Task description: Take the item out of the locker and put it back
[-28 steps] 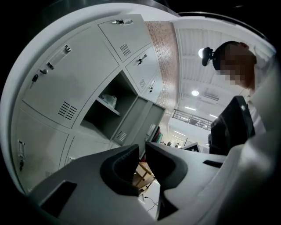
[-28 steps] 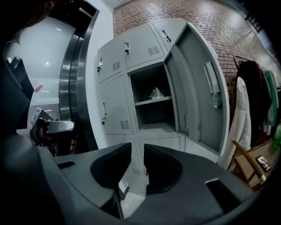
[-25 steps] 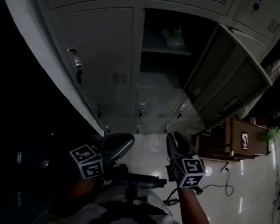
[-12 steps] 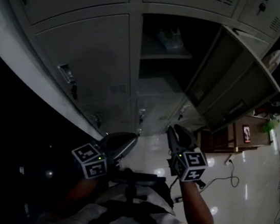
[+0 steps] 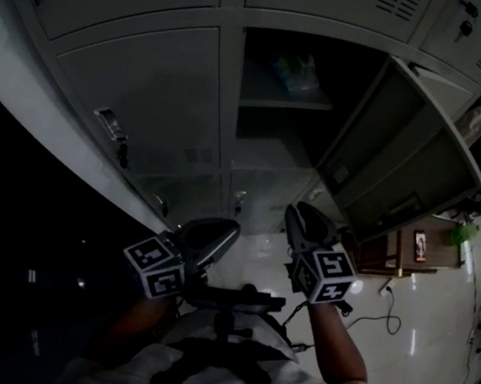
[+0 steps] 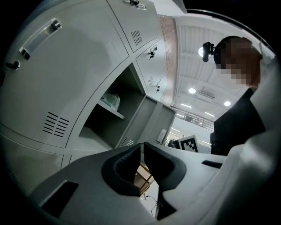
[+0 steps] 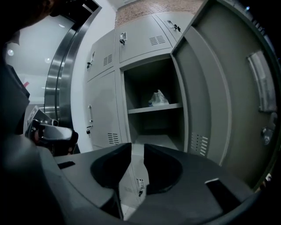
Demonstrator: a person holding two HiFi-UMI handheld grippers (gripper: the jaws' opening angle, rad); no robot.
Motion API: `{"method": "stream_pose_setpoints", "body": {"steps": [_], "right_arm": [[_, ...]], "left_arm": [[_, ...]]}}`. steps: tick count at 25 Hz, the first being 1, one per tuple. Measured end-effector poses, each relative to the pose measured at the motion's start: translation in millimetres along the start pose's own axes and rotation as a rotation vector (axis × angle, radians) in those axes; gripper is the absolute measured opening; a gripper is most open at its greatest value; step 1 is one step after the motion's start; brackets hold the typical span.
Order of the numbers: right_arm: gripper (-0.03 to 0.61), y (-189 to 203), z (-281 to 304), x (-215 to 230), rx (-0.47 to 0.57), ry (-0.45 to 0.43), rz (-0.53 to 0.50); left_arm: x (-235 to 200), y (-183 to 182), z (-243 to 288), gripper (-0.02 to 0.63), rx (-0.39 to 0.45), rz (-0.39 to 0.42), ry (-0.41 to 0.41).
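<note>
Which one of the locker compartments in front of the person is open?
The middle-column locker, whose door stands out to the right. It shows a shelf with a pale bag on it; the neighbouring doors are shut.

Two grippers showing: left gripper (image 6: 141, 149), right gripper (image 7: 137, 151). One locker door (image 5: 405, 157) standing open. One shelf (image 5: 271, 102) carrying one bagged item (image 5: 298, 69). One wooden stand (image 5: 410, 250) sitting on floor (image 5: 442, 339).
</note>
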State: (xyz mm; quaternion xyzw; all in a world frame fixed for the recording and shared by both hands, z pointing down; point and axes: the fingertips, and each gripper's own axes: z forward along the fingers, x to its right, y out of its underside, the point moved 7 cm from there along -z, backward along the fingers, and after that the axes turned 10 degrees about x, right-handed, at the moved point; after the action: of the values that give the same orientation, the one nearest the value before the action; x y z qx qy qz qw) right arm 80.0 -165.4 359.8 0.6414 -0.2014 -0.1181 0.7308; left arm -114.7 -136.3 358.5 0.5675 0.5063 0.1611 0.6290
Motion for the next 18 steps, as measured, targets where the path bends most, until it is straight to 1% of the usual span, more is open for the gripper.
{"method": "stream_pose_setpoints", "body": {"steps": [6,12,18], "right_arm": [[0.101,-12.8,7.6,23.0,0.016,-0.021,-0.02],[0.101,-25.5,15.6,31.4,0.026,-0.048,-0.053],[0.101,-45.6,28.8,35.6,0.061,-0.052,-0.111]], "left_arm": [[4.6,-4.3,22.4,0.029,0.023,0.024,-0.012],[6.3,-12.9,36.9,0.029,0.038,0.051,-0.015],[7.5,-27.2,48.7,0.029,0.048,0.084,-0.013]]}}
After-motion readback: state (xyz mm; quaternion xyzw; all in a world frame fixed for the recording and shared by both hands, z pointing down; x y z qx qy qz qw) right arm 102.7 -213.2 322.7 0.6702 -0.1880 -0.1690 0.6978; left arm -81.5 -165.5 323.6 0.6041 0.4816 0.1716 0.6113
